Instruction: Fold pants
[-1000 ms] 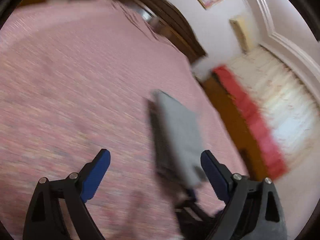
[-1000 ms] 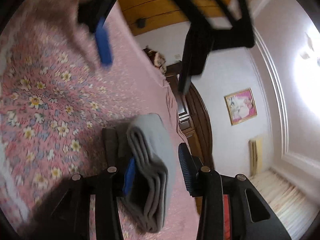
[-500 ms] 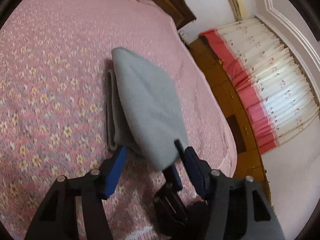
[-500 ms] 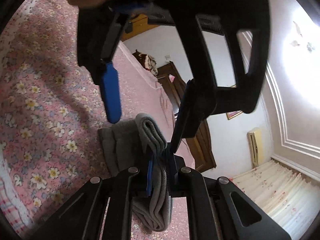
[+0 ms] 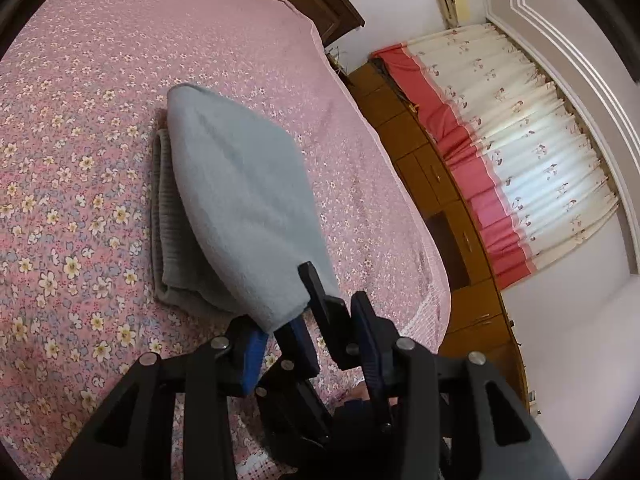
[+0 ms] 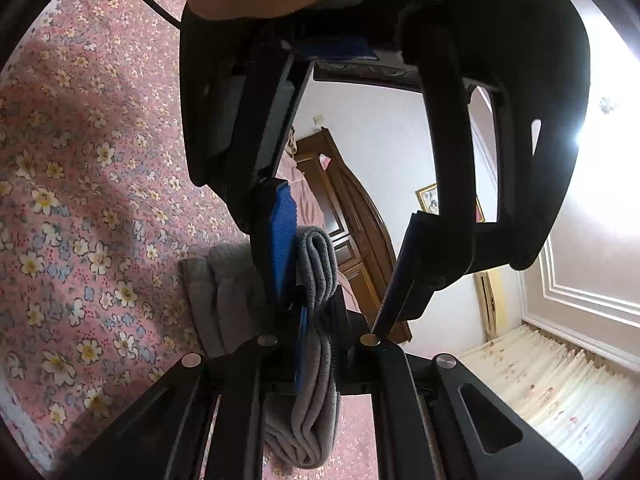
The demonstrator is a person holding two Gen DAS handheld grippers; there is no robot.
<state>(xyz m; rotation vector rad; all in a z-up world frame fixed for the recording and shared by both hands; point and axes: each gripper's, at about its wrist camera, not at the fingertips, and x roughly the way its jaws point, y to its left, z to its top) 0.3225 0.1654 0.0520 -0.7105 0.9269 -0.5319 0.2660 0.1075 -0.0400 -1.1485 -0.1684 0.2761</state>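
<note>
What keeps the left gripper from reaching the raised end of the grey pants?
Likely nothing, so yes: the open left gripper straddles that end of the pants, though the right gripper, shut on it, crowds the gap.

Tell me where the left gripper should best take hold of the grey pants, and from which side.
Probably the lifted near end of the grey pants, beside the right gripper, coming from the near bed edge. There the folded layers hang free of the bedspread; the far end lies flat.
</note>
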